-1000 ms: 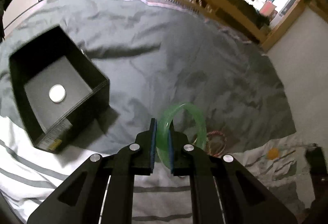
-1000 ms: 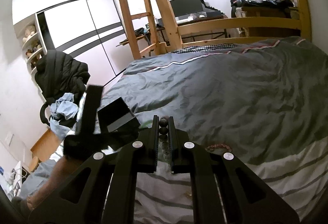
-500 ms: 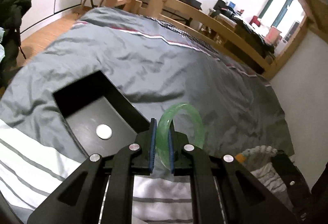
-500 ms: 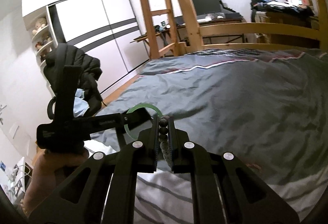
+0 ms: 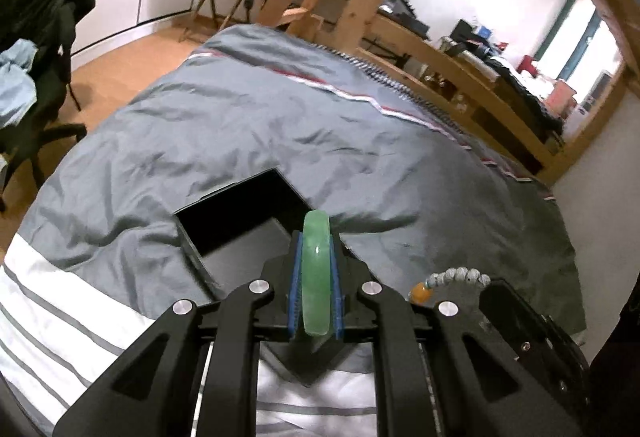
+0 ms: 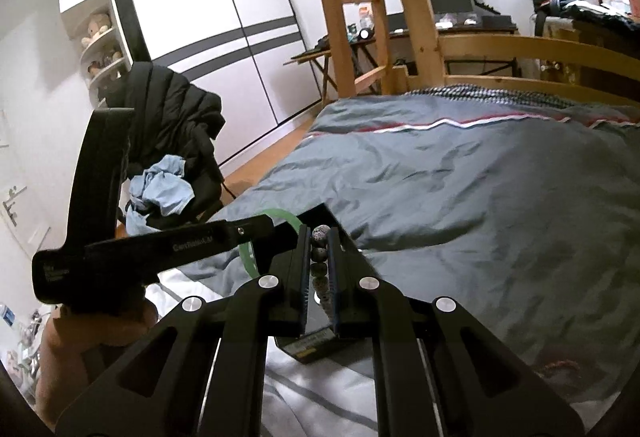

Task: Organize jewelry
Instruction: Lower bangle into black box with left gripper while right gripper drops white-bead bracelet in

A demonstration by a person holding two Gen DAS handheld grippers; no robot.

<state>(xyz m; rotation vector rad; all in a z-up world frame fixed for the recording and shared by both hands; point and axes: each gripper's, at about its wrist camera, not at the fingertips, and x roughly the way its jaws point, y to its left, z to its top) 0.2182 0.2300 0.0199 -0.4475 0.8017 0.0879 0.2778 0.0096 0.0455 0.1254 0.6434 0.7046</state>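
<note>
- Clamping a green bangle (image 5: 316, 273) edge-on, the left tongs (image 5: 316, 277) now hang over the near side of the black box (image 5: 240, 213); a second ago the box sat far off to the left with a white disc showing on its floor, and the bangle showed as a full hoop.
- Right tongs (image 6: 319, 265) are clenched on a string of dark speckled beads (image 6: 320, 253), which now hang just above the box's near corner (image 6: 316, 349); earlier they were further from it.
- In the left view those beads (image 5: 456, 275), with one orange bead, show at the lower right beside the right tool.
- A reddish bracelet (image 6: 560, 367) lies on the bed (image 5: 280, 125) near the right tool.
- The bed has a wrinkled grey duvet with white stripes, a wooden frame and ladder (image 6: 352, 17); behind are a white wardrobe, a chair with a black jacket, and a desk with a monitor.
- Count: one box, one bangle, one bead string, one bracelet, two tongs.
</note>
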